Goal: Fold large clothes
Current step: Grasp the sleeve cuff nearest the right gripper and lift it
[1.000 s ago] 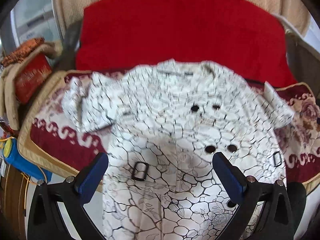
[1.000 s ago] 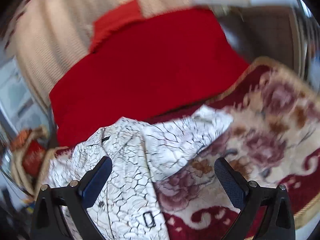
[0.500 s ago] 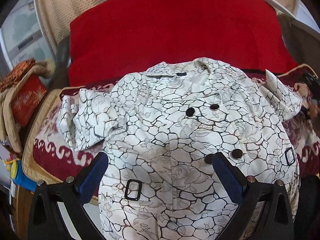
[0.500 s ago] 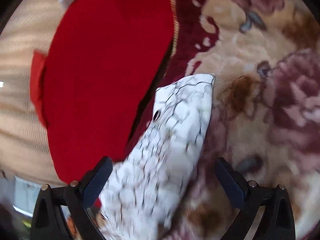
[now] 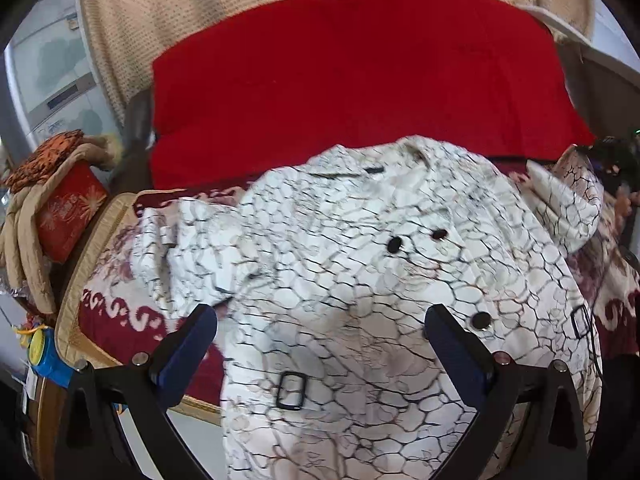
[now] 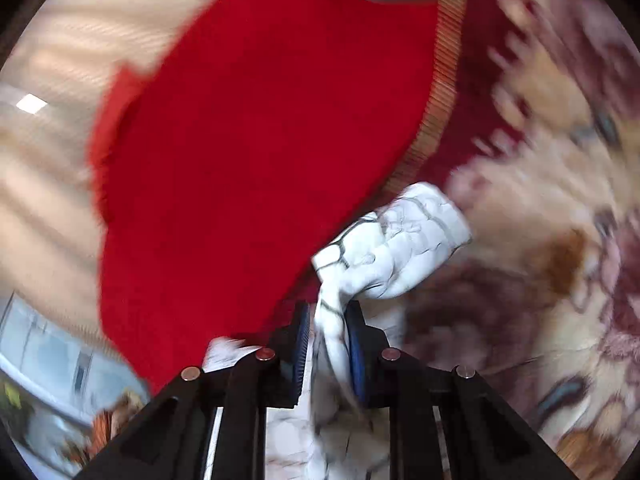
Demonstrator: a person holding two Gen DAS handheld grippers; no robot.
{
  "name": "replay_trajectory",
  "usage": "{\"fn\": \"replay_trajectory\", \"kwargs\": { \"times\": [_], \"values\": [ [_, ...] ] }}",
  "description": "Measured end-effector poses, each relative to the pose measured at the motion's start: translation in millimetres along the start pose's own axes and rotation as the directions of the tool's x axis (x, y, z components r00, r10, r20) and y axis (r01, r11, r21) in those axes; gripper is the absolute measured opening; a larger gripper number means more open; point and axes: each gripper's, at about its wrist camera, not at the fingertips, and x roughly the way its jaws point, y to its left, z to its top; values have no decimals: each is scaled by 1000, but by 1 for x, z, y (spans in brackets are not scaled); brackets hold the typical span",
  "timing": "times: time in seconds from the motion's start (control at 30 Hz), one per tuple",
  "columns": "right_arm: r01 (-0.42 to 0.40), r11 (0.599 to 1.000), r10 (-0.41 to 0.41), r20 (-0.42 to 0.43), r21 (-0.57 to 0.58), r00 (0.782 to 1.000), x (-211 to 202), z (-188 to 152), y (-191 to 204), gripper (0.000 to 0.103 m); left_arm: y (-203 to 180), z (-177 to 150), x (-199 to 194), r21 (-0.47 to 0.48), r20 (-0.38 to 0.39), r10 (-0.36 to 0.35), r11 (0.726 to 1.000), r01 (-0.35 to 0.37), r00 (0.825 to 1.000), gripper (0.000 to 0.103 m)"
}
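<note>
Floral maroon bedding (image 5: pixel 104 312) and a red blanket (image 5: pixel 352 92) are lying under the white crackle-print coat (image 5: pixel 360 280), which is spreading face up with buttons showing. The right gripper (image 6: pixel 326 338) has just been closing and is now pinching the coat's sleeve (image 6: pixel 400 248) near its cuff. The left gripper (image 5: pixel 320 344) is hovering wide apart over the coat's front, holding nothing. Being soft, limp and fairly bulky, the coat is likely sagging wherever unsupported; seams, cuffs and hems are looking like the surest holds.

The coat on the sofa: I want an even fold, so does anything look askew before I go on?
The coat lies fairly flat, buttons up. Its far sleeve is bunched and lifted, pinched in the right gripper, whose jaws have just been closing. The other sleeve is crumpled against the body.
</note>
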Motion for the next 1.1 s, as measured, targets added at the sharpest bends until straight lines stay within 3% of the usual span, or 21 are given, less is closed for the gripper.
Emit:
{"fn": "replay_trajectory", "kwargs": {
  "times": [0.13, 0.27, 0.37, 0.43, 0.5, 0.57, 0.6, 0.63, 0.67, 0.7, 0.73, 0.8, 0.87, 1.03, 1.07, 1.1],
  "values": [
    [-210, 968, 213, 15, -135, 977, -35, -17, 80, 20, 31, -1, -11, -59, 33, 47, 997, -45, 998, 103],
    [-372, 874, 361, -94, -312, 928, -46, -68, 173, 20, 65, -4, -21, -131, 47, 102, 987, -95, 994, 103],
    [-449, 815, 384, -239, -367, 892, -31, -121, 218, 20, 88, -8, -25, -191, 31, 113, 976, -105, 993, 103],
    [-452, 818, 353, -310, -356, 883, -20, -143, 228, 21, 96, -12, -27, -204, 31, 114, 973, -105, 993, 103],
    [-398, 843, 285, -328, -360, 901, -9, -147, 220, 21, 100, -14, -27, -196, 34, 123, 974, -114, 992, 103],
    [-319, 885, 223, -291, -340, 930, -7, -124, 199, 28, 97, -15, -24, -187, 27, 119, 976, -112, 992, 103],
    [-248, 910, 166, -254, -333, 953, -8, -108, 185, 51, 95, -14, -20, -184, 22, 113, 977, -107, 993, 103],
    [-180, 929, 114, -215, -322, 970, -14, -91, 173, 89, 91, -14, -17, -180, 18, 106, 978, -101, 994, 103],
    [-106, 947, 62, -150, -305, 987, -21, -72, 158, 99, 87, -13, -14, -175, 13, 98, 980, -94, 995, 103],
    [-15, 962, 7, -31, -274, 999, -32, -52, 136, 101, 82, -13, -12, -167, 8, 91, 982, -88, 996, 103],
    [41, 968, -36, 25, -247, 999, -37, -37, 120, 101, 73, -11, -8, -153, 2, 81, 985, -80, 997, 103],
    [181, 959, -172, 58, -216, 983, -36, -5, 95, 101, 58, -8, -2, -125, -9, 65, 990, -65, 998, 103],
    [218, 952, -222, 6, -216, 975, -21, 9, 81, 101, 45, -5, 1, -102, -15, 52, 993, -53, 999, 103],
    [170, 980, -187, -197, -99, 962, 26, 10, 42, 97, 19, 4, 2, -57, -22, 38, 998, -39, 999, 103],
    [189, 977, -206, -211, -97, 955, 36, 10, 34, 90, 16, 4, 0, -53, -20, 37, 998, -38, 999, 103],
    [201, 974, -219, -221, -104, 950, 45, 10, 30, 64, 15, 5, -3, -49, -16, 39, 998, -39, 999, 103]
  ]
}}
